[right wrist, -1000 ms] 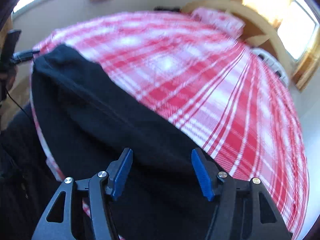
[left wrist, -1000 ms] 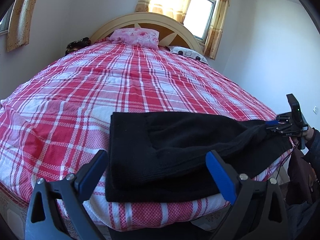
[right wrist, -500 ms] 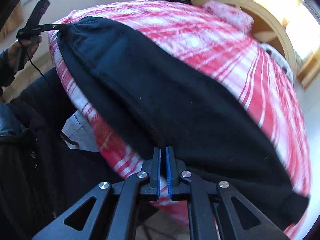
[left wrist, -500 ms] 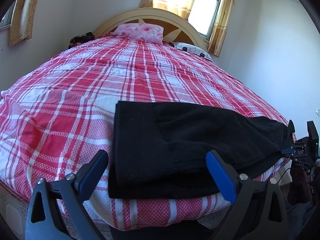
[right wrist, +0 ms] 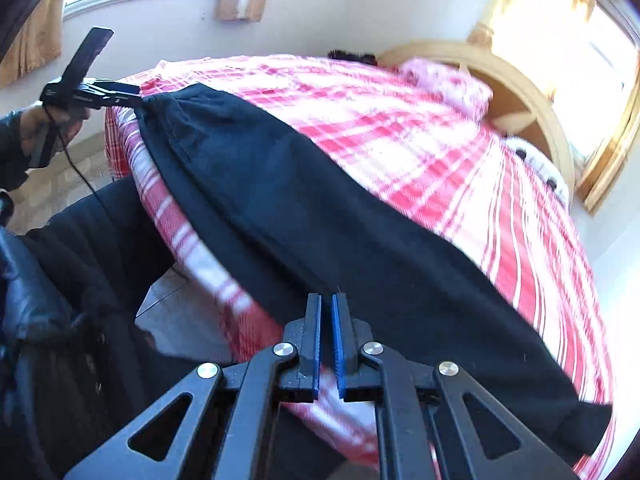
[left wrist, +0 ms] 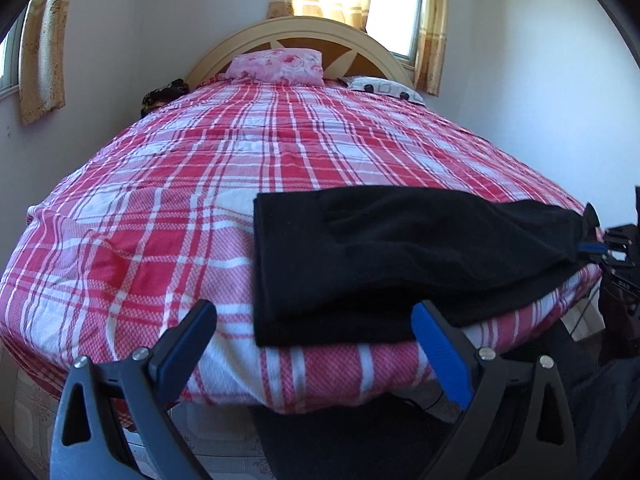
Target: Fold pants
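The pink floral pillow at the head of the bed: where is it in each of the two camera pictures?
Left wrist view: the pink floral pillow sits top centre, against the arched wooden headboard.
Right wrist view: the pillow is upper right, blurred, at the bed's far end.
Shared landmark: the black pants lying along the near edge of the red plaid bedspread.

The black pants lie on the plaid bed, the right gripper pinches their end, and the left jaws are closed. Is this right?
No: the left gripper has its jaws wide open, as the left wrist view shows. The right gripper does pinch the black pants on the plaid bed.
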Available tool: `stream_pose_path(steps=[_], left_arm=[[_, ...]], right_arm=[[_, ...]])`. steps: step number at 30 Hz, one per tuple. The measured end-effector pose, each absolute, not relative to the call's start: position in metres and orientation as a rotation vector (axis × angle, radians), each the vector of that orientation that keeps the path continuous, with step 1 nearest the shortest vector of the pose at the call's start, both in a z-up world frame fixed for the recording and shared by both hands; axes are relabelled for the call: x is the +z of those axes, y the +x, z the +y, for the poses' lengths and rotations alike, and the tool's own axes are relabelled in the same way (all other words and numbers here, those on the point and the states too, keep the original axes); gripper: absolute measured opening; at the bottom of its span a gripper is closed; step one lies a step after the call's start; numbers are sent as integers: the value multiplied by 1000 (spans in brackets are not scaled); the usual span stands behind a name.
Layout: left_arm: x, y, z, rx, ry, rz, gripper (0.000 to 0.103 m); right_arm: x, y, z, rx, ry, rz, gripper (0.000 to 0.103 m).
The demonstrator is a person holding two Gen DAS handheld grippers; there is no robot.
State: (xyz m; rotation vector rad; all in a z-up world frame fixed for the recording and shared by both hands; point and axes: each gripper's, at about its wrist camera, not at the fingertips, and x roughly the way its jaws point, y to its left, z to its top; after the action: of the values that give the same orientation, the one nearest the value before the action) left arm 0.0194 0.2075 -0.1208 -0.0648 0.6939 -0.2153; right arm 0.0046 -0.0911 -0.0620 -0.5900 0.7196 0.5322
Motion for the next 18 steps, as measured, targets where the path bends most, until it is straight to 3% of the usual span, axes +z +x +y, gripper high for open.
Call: stream_pose_path(steps=[3, 6, 12, 18], left_arm=[[-123, 16, 200, -211, -12, 690, 97], [-127, 28, 197, -198, 6, 711, 82], [-128, 47, 192, -179, 35, 708, 65], [-133, 54, 201, -160, 42, 723, 25]], right_arm=[[-72, 6, -78, 515, -608, 716, 6], [-79, 8, -76, 517, -565, 721, 6], [-79, 12, -85, 466, -509, 719, 6], [-85, 24, -95, 416, -492, 741, 6]])
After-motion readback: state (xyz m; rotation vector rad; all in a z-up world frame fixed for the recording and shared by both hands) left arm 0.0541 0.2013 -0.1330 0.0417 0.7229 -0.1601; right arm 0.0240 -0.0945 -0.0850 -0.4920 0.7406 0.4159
